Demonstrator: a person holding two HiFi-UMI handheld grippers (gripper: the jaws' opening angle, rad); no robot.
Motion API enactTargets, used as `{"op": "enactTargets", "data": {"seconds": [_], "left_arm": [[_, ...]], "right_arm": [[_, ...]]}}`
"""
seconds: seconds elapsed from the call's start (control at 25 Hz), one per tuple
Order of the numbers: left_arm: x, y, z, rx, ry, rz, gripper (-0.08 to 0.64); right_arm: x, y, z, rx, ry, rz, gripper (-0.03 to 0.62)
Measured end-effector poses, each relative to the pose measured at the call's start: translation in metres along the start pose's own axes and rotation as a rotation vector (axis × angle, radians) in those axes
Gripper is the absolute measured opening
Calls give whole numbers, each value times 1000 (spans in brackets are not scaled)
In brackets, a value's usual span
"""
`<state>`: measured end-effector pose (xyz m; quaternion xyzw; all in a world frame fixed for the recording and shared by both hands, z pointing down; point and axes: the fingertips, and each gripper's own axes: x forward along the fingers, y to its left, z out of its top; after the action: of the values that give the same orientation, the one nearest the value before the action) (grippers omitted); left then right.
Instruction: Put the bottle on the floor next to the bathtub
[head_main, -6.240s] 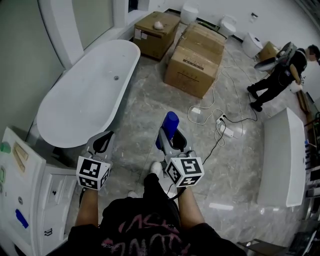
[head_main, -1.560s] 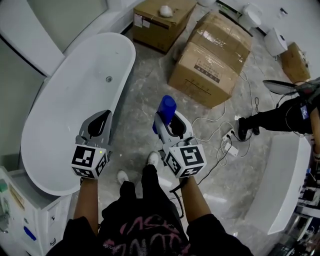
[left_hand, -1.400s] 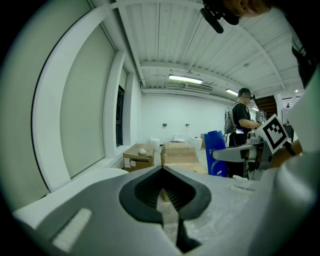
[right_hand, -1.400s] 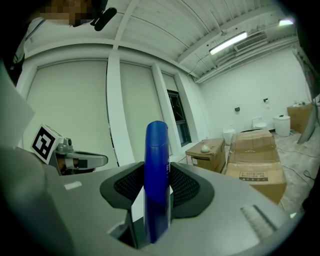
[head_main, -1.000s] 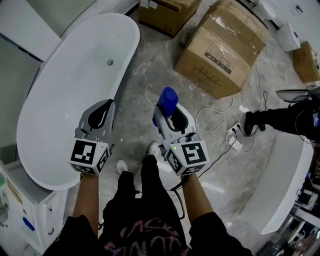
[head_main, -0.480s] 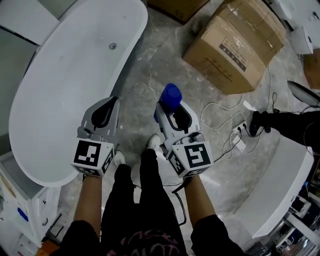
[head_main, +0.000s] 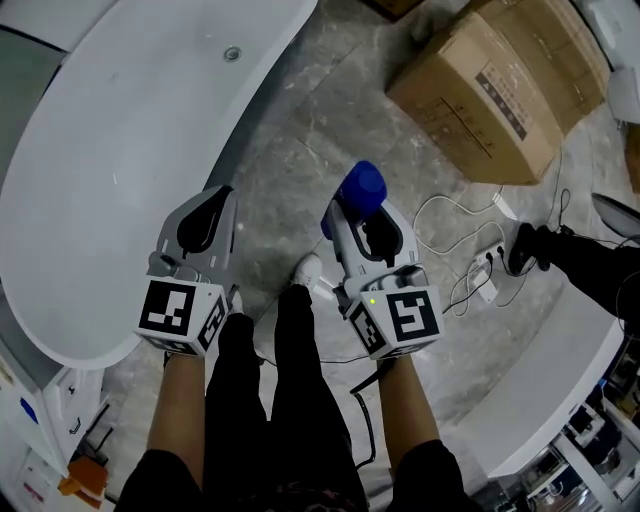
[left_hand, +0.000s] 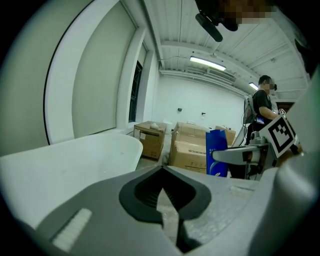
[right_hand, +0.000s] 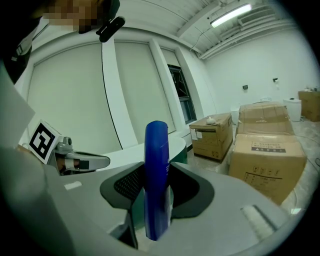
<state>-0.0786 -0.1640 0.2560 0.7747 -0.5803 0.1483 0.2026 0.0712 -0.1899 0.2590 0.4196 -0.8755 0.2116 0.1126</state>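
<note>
A blue bottle (head_main: 360, 188) stands upright between the jaws of my right gripper (head_main: 362, 212), which is shut on it above the grey marble floor. In the right gripper view the bottle (right_hand: 156, 175) fills the gap between the pads of that gripper (right_hand: 156, 212). My left gripper (head_main: 205, 208) is shut and empty, hovering by the near rim of the white bathtub (head_main: 120, 150). Its own view shows its jaws (left_hand: 167, 212) meeting, the bathtub (left_hand: 65, 170) at left and the bottle (left_hand: 216, 152) at right.
Cardboard boxes (head_main: 500, 90) stand on the floor at the far right. White cables and a power strip (head_main: 487, 290) lie right of the bottle, by another person's shoe (head_main: 525, 245). My own legs and white shoes (head_main: 305, 270) are between the grippers. A white cabinet (head_main: 545, 400) sits at right.
Both grippers have sunk toward the floor, the bottle still in the right one. The view has closed in on the bathtub's near end and the floor.
</note>
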Motion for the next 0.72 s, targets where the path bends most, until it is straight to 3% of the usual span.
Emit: {"op": "enactTargets", "data": {"seconds": [0.72], "left_arm": [[54,19,-114,-62,81,61,0]], "right_arm": [[46,-37,-106,15,72,20,183]]}}
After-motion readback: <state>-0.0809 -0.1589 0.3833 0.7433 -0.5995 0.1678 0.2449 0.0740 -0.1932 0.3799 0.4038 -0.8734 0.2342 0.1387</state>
